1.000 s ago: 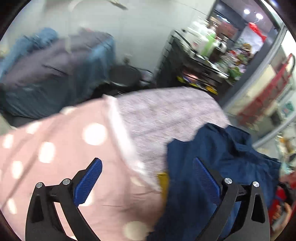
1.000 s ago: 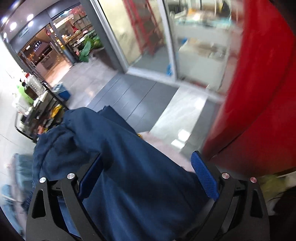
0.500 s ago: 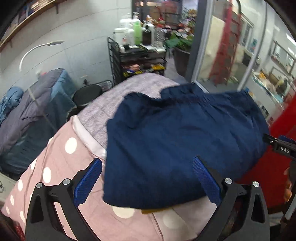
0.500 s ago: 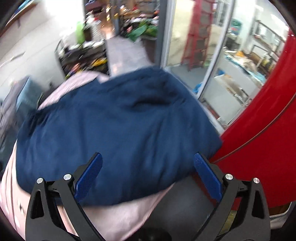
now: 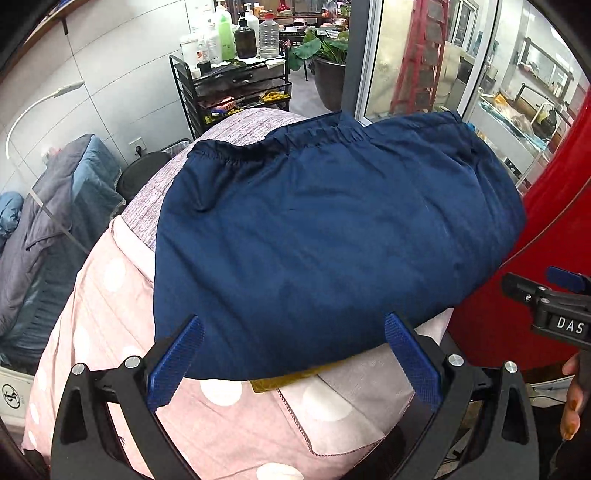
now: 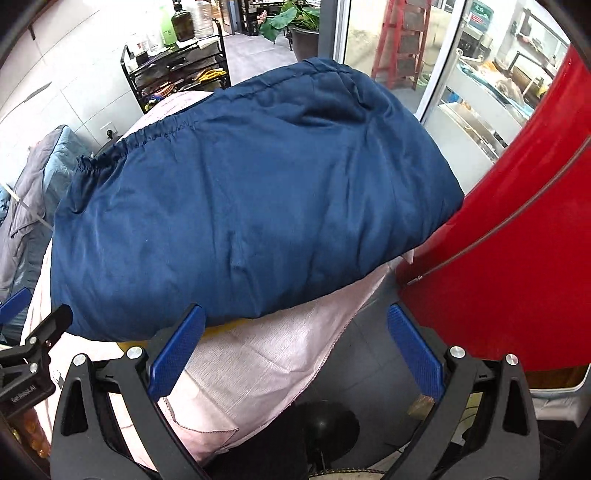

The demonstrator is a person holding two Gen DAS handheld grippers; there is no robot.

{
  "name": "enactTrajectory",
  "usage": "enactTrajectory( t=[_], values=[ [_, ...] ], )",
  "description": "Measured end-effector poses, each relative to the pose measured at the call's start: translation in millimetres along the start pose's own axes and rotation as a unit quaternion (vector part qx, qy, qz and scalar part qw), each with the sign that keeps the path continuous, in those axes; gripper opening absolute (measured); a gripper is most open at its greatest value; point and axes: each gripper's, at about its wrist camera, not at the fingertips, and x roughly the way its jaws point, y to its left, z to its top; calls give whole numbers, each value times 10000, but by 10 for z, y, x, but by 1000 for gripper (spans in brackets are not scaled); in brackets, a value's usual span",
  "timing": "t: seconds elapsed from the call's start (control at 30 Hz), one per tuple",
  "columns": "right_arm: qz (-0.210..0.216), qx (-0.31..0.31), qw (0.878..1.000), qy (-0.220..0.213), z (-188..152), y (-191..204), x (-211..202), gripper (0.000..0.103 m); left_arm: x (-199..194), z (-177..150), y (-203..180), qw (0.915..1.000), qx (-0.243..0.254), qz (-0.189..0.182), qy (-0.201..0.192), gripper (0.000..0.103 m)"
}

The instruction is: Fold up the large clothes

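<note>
left tongs (image 5: 293,363) down at 6 o'clock, blue pads (image 5: 176,363) spread wide, nothing between them. they hang over the near edge of the navy garment (image 5: 325,236), not touching as far as i can tell. right tongs (image 6: 295,356) the same story in the right wrist view: spread wide, gripping nothing, left pad (image 6: 175,354) just at the navy hem, right pad (image 6: 415,354) out over the dark floor (image 6: 343,354).

under the near hem, a sliver of yellow fabric (image 5: 284,380) peeks out at 6 o'clock. below that, the pink polka-dot sheet (image 5: 122,321) covers the counter, its stitched edge hanging off the near side.

now the garment itself: folded into a broad navy block, lying flat across the middle of the counter, lightly wrinkled, gathered elastic band (image 5: 280,142) along the far edge at 12 o'clock. at 3 o'clock it reaches a big red surface (image 5: 546,229).

beyond the band, grey-pink speckled cloth (image 5: 236,127) runs to the far end. at 9 o'clock, a heap of grey and blue bedding (image 5: 48,218). far off at 11 o'clock, a black rack (image 5: 236,88) loaded with bottles (image 5: 236,33); at 12 o'clock, a potted plant (image 5: 325,55) by the glass door (image 5: 413,59).
</note>
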Motion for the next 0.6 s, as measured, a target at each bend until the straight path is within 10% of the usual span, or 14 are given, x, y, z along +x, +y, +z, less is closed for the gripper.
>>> enactTrajectory(
  t=[0.6],
  values=[
    [115, -341, 9993, 128, -27, 310, 2, 97, 29, -83, 9, 9997, -12, 109, 218, 97]
  ],
)
